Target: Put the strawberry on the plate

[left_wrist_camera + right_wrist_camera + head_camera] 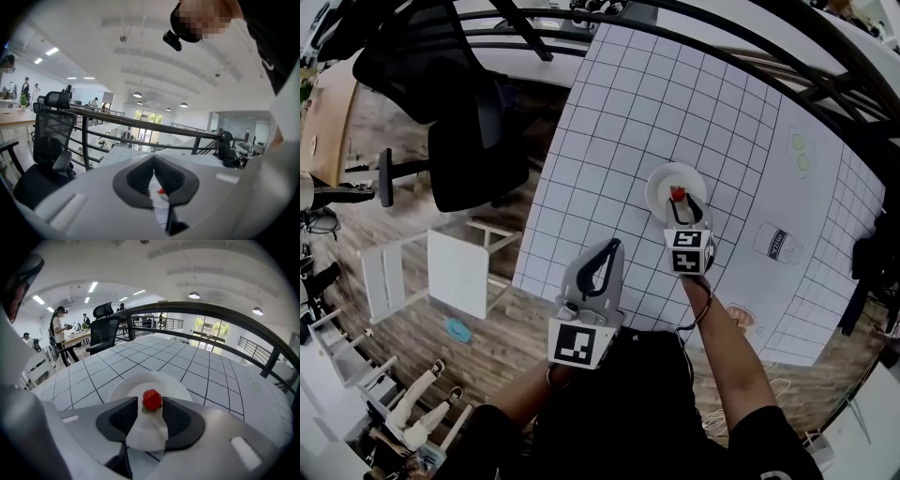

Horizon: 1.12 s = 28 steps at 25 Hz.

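Where the right forearm [733, 349] is stretched forward over the table [628, 112], the right gripper [152, 402] is held low at the near edge of the plate [123, 389], jaws pointed away from the body.

- Right gripper: jaws are set wide apart. The strawberry [152, 399] is seen between their tips, resting on the plate. No firm clamp on it is seen, and a sliver of white shows on either side.
- Left gripper [612, 247]: it is carried closer to the body, near the table's front edge, on a bent left forearm [523, 396]. Its jaw tips are brought together and nothing is held in them.
- Strawberry: red, with green leaves at its base, it is placed upright on the near part of the plate.
- Plate: white and round, it is set on the gridded sheet, roughly mid-table.
- Table: it is covered by a white sheet ruled in black squares. A printed cup [775, 242] and two pale green discs [799, 152] are marked on its right part.
- Room: a black railing [750, 37] is run along the table's far side. A black office chair [459, 112] and a white stool frame [455, 272] are stood on the wooden floor [412, 328] to the left. In the right gripper view, a standing person [58, 329] is seen by desks in an open office under ceiling lights.
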Tool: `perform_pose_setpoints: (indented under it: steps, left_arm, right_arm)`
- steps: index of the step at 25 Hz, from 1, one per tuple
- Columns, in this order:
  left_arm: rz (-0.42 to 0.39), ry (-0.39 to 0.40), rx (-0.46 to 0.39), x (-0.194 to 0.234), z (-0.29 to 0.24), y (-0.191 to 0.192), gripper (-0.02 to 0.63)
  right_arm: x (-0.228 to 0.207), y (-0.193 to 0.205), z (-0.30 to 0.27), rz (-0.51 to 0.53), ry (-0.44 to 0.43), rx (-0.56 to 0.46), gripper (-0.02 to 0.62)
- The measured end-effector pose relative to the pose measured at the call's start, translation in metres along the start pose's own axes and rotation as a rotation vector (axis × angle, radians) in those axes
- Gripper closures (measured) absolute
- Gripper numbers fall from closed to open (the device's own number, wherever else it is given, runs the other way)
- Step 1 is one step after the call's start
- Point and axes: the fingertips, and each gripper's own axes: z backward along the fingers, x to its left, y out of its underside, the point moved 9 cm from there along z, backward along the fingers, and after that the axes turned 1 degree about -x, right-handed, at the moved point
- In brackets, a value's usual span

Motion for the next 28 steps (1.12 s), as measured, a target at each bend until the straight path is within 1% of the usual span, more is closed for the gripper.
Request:
perform_pose_setpoints:
  steps: [2, 4, 7, 12, 15, 19, 22, 28]
  left_arm:
    - [-0.002, 0.006, 0.0, -0.001, 0.003, 0.0, 0.595]
    - [-0.006, 0.009, -0.004, -0.002, 0.006, -0.002, 0.595]
    - [-0.014, 0.014, -0.009, -0.004, 0.01, -0.005, 0.595]
    - [-0.02, 0.037, -0.031, -0.006, 0.019, -0.008, 0.595]
    - [-0.028, 0.052, -0.075, -0.008, 0.026, -0.012, 0.595]
    - [-0.023, 0.073, -0.048, -0.01, 0.037, -0.015, 0.595]
    - [-0.044, 0.088, -0.071, -0.014, 0.044, -0.02, 0.595]
    - [-0.043, 0.141, -0.087, -0.024, 0.055, -0.027, 0.595]
  right_arm:
    - [0.001, -0.002, 0.008, -0.053, -0.008, -0.001, 0.431]
    - [0.002, -0.005, 0.016, -0.081, -0.021, -0.014, 0.431]
    - [0.005, -0.011, 0.029, -0.088, -0.034, -0.041, 0.431]
    - [0.01, -0.021, 0.052, -0.104, -0.031, -0.067, 0.431]
    - [0.013, -0.026, 0.069, -0.119, -0.019, -0.087, 0.434]
    - [0.017, -0.033, 0.098, -0.145, 0.009, -0.123, 0.442]
    - [0.022, -0.039, 0.123, -0.164, 0.019, -0.159, 0.448]
    - [0.03, -0.046, 0.174, -0.173, 0.056, -0.223, 0.459]
